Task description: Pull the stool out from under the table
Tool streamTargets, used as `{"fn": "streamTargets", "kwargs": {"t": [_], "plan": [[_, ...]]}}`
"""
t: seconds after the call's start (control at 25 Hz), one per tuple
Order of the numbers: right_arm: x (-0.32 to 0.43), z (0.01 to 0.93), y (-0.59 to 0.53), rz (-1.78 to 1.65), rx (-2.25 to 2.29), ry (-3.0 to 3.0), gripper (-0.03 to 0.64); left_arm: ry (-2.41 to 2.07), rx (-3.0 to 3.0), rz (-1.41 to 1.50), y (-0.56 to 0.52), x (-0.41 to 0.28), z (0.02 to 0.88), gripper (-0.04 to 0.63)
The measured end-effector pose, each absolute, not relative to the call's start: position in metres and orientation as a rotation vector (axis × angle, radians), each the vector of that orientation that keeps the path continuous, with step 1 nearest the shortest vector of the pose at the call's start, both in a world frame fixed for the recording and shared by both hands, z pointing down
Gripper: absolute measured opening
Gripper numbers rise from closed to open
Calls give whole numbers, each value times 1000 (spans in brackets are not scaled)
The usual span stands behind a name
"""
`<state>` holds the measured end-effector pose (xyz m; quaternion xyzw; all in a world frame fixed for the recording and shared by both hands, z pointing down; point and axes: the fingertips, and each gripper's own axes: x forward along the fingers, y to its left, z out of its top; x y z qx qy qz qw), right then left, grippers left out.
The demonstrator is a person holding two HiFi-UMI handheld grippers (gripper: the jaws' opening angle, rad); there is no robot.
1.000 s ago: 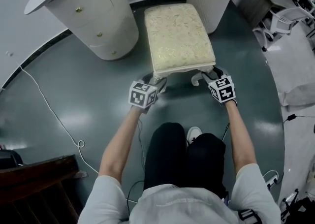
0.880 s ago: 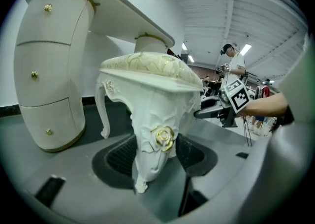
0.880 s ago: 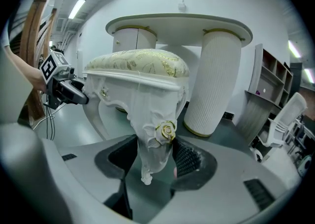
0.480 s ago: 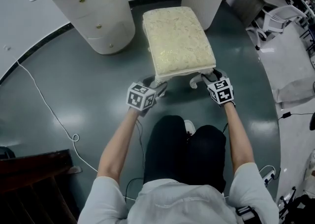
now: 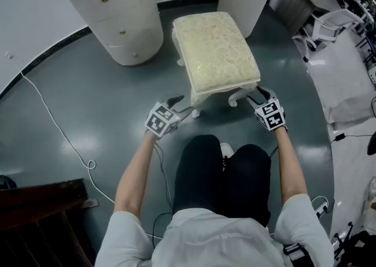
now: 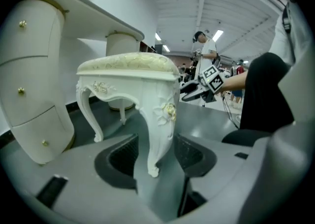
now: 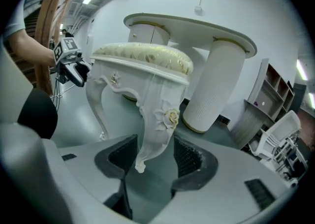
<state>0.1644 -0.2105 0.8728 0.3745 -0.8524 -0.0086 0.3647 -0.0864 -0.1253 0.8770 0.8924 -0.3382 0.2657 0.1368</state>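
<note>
Two bare forearms are being stretched forward and downward from pale grey short sleeves, one on each side of the person's black-trousered knees, with the elbows nearly straight. The left gripper [image 5: 181,107] is being held low near the floor, pointed ahead and downward, with its marker cube rolled outward to the left. The right gripper [image 5: 255,94] is being held at the same height on the other side, angled slightly inward, with its cube facing upward.

The cream brocade-cushioned stool with white carved legs [image 5: 217,51] is being kept on the dark, glossy grey-green floor [image 5: 88,101], just ahead of the knees. Its far end is being flanked by the two drum-shaped pedestals of the white dressing table [image 5: 126,19], and the whole cushion is being shown uncovered from above.

In the left gripper view, the stool's near-left leg [image 6: 160,124] is being gripped between jaws that have just been closing. They are being held fairly wide, with the ribbed black pads pressed against the carved knee, while the slimmer lower leg is being left with floor visible on both sides. In the right gripper view, the near-right leg [image 7: 155,124] is being clamped the same way, at its rose-carved knee, by jaws set at about the same width. The white tabletop [image 7: 197,28] is being seen behind and above the stool.
</note>
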Motion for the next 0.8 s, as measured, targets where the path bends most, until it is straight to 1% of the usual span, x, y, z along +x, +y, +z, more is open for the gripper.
{"fn": "streamTargets", "kwargs": {"t": [0.08, 0.16, 0.24, 0.28, 0.36, 0.44, 0.56, 0.64, 0.8], "plan": [[181, 857, -203, -51, 1006, -2231, 233, -1027, 2561, 784, -124, -111, 878, 224], [200, 832, -205, -68, 1103, -2254, 231, -1116, 2534, 722, -130, -132, 864, 181], [215, 805, -212, -82, 1205, -2254, 211, -1233, 2518, 637, -142, -151, 843, 142], [220, 792, -216, -89, 1250, -2252, 194, -1291, 2512, 601, -148, -159, 832, 120], [226, 762, -224, -103, 1321, -2270, 133, -1393, 2514, 556, -161, -169, 807, 70], [221, 731, -230, -125, 1352, -2332, 97, -1467, 2535, 537, -174, -172, 781, 38], [203, 688, -242, -184, 1348, -2413, 30, -1546, 2574, 537, -192, -171, 745, 25], [187, 667, -250, -212, 1320, -2454, 17, -1593, 2599, 541, -203, -168, 724, 21], [160, 634, -271, -245, 1263, -2523, 15, -1657, 2636, 513, -228, -153, 683, 18]]}}
